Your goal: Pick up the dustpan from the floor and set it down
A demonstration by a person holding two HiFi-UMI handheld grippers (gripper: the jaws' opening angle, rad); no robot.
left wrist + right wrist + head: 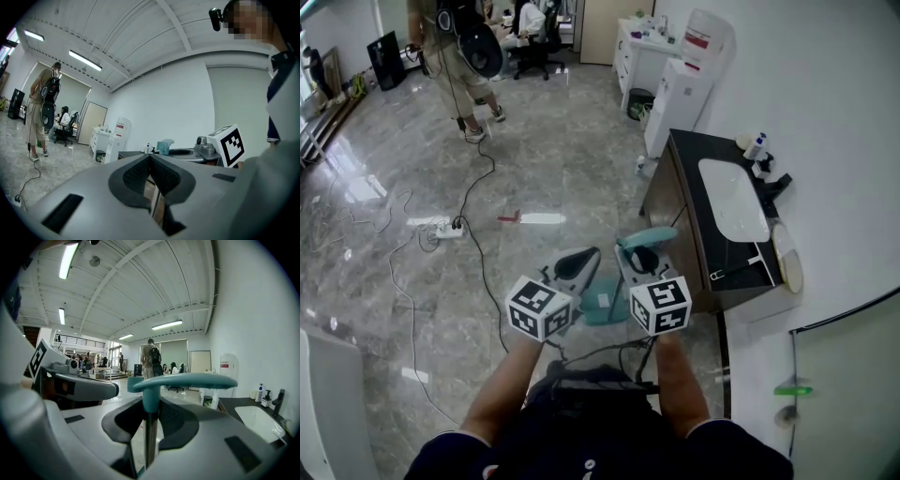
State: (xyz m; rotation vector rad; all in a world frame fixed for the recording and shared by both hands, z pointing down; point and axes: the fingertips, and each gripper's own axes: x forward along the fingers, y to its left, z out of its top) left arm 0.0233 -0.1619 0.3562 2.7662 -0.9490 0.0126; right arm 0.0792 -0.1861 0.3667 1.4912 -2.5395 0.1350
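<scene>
Right gripper (149, 420): I had its jaws clamped on the dustpan (183, 380) pole.
Left gripper (150, 174): jaws pressed together, empty.
Dustpan: upright, just beside the counter (686, 159).
Done: pickup, I judged.
Left: setting it down.

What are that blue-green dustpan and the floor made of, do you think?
The dustpan looks like moulded plastic: uniform teal colour, smooth matte surface, rounded edges. The floor seems polished stone or stone-look tile: grey veining and mirror-like reflections of light.
</scene>
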